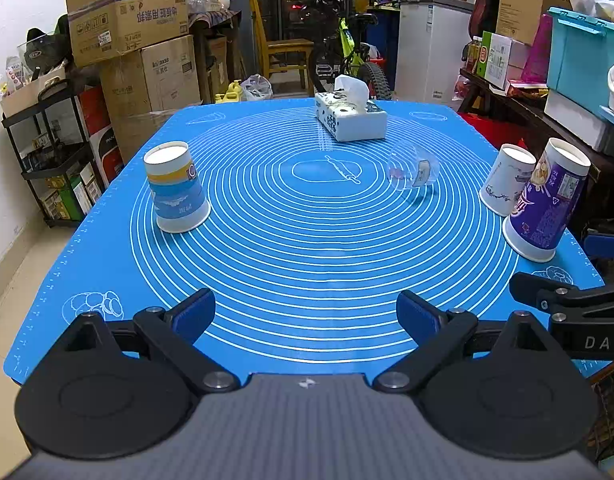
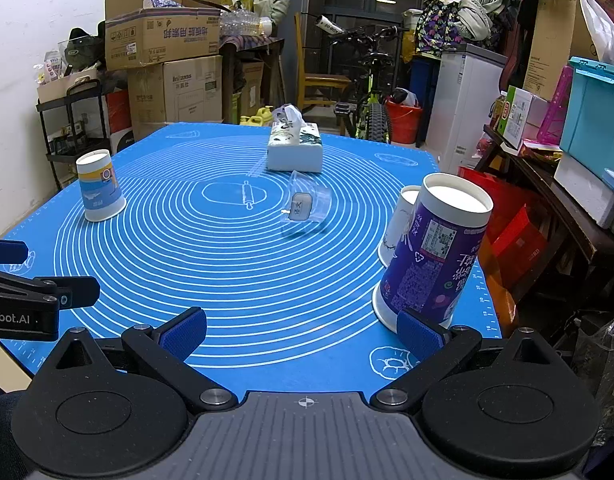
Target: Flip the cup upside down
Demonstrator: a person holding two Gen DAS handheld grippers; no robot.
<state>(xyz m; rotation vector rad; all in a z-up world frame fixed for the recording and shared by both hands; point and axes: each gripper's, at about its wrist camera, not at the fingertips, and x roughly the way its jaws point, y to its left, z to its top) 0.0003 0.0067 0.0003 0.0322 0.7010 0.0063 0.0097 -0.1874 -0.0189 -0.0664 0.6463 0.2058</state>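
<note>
Four cups stand upside down on the blue mat (image 1: 307,272). A blue and white paper cup (image 1: 175,188) is at the left; it also shows in the right wrist view (image 2: 99,186). A clear plastic cup (image 1: 413,170) is past the middle, seen too in the right wrist view (image 2: 307,204). A white cup (image 1: 507,179) and a tall purple cup (image 1: 547,204) stand at the right edge. My left gripper (image 1: 307,316) is open and empty over the mat's near edge. My right gripper (image 2: 303,332) is open and empty, with the purple cup (image 2: 435,252) just past its right finger.
A tissue box (image 1: 351,116) sits at the far side of the mat. Cardboard boxes (image 1: 135,40) and a black shelf (image 1: 51,152) stand left of the table. A bicycle (image 1: 347,52) and a wooden chair are behind it, and a cluttered bench (image 1: 547,92) runs along the right.
</note>
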